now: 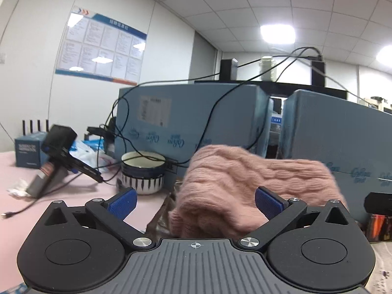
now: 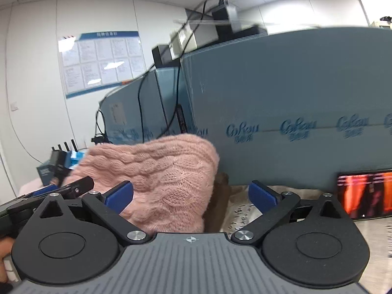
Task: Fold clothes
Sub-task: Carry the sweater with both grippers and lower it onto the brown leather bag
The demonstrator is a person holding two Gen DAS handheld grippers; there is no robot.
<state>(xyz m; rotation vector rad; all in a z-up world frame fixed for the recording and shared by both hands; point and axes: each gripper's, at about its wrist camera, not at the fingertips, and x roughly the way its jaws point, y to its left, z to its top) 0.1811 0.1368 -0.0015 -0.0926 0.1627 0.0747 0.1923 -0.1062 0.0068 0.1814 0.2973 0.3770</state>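
Lying bunched on the table, the pink knit sweater [image 1: 247,186] sits just ahead of both tongs; the left gripper [image 1: 195,202] and right gripper [image 2: 190,196] gape wide, apparently holding nothing, near a striped bowl [image 1: 142,172].

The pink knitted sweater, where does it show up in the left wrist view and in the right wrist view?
Left wrist view: the pink knitted sweater fills the centre-right, bunched between the open fingers of the left gripper.
Right wrist view: it sits centre-left, nearer the left finger of the open right gripper.
Shared landmark: the blue-framed wall notice board, upper left in both.
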